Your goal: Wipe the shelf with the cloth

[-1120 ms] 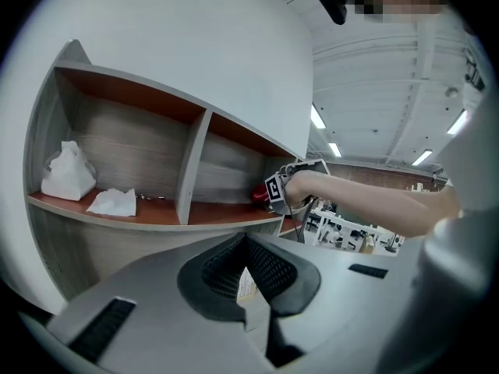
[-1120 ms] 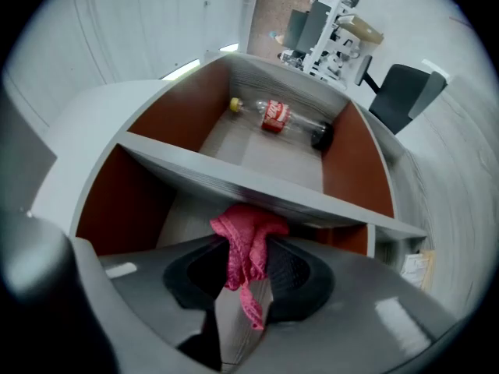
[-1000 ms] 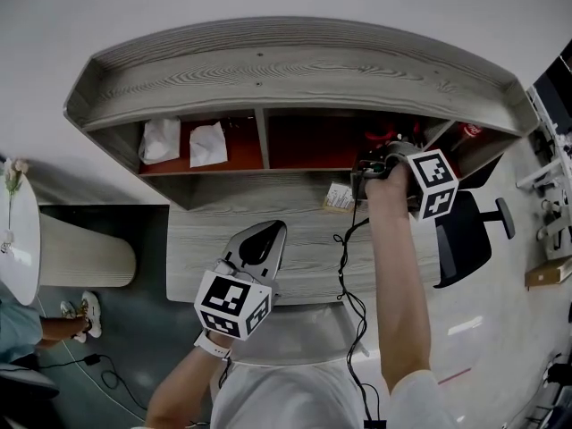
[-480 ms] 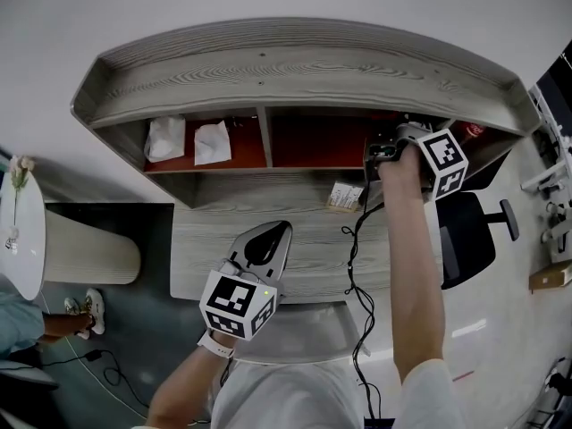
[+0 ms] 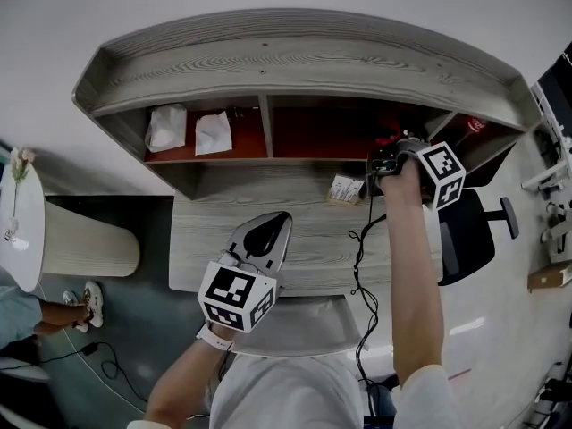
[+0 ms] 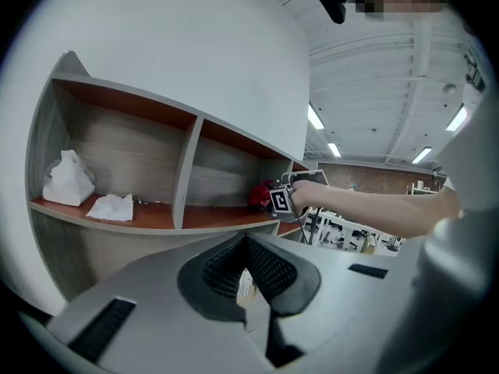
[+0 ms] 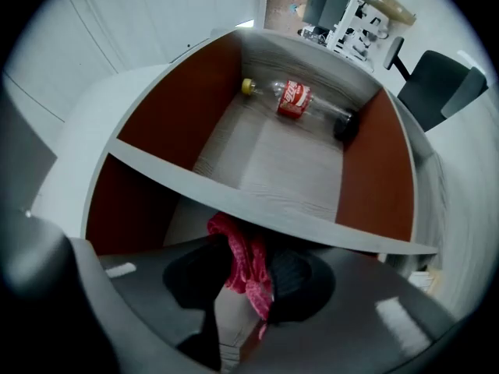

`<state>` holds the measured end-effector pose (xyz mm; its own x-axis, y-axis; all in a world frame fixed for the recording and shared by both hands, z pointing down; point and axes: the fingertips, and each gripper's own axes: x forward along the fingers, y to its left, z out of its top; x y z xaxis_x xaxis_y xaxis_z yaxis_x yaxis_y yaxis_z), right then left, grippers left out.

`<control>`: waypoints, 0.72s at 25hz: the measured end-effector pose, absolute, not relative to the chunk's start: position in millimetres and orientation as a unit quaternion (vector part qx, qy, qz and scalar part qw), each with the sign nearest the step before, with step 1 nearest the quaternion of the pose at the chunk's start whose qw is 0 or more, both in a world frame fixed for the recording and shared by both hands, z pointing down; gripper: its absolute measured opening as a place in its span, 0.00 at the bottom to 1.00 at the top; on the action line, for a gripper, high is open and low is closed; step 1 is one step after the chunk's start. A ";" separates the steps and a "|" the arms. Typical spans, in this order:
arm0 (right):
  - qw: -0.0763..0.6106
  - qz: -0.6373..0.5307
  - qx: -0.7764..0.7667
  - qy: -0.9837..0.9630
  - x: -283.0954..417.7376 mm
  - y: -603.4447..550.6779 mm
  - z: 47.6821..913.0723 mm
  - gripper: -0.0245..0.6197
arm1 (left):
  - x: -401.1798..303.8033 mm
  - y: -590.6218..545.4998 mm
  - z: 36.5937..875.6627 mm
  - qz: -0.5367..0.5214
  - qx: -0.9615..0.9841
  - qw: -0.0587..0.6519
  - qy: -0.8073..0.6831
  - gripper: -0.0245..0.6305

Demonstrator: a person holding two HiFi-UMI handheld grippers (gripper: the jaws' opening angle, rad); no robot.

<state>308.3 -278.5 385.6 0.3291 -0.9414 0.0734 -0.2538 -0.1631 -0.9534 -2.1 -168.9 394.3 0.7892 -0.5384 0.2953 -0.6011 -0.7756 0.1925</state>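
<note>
The grey wooden shelf [image 5: 304, 65] stands on the desk with red-brown inner walls. My right gripper [image 5: 386, 155] is at the front of its right-hand compartments, shut on a crumpled red cloth [image 7: 238, 248] pinched between the pads [image 7: 292, 275]. Its jaws have just been opening a little, and the cloth is still between them. The cloth [image 5: 386, 138] lies against the front edge of a grey shelf board [image 7: 273, 209]. My left gripper [image 5: 275, 223] hovers over the desk, shut with nothing in it, and its tips [image 6: 245, 244] point at the shelf.
A clear plastic bottle [image 7: 296, 100] with a red label lies in the far right compartment. Two white crumpled cloths [image 5: 165, 125] [image 5: 212, 132] sit in the left compartment. A small box [image 5: 344, 189] rests on the desk, a cable [image 5: 362, 266] trails down, and an office chair [image 5: 469, 231] stands at right.
The right gripper rose slightly at the shelf front, then came back down with the red cloth. The left gripper stayed where it was.
</note>
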 end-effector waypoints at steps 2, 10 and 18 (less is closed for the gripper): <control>0.470 -0.379 -0.668 0.435 307.4 -265.8 393.2 0.24 | -0.1 -165.9 394.2 0.111 0.936 0.141 -0.302 0.05; 0.462 -0.392 -0.675 0.421 302.7 -224.3 405.2 0.23 | 4.3 -148.7 391.7 0.107 0.940 0.143 -0.289 0.05; 0.410 -0.372 -0.676 0.487 286.2 -193.3 391.1 0.21 | -1.6 -141.1 388.1 0.098 0.940 0.147 -0.290 0.05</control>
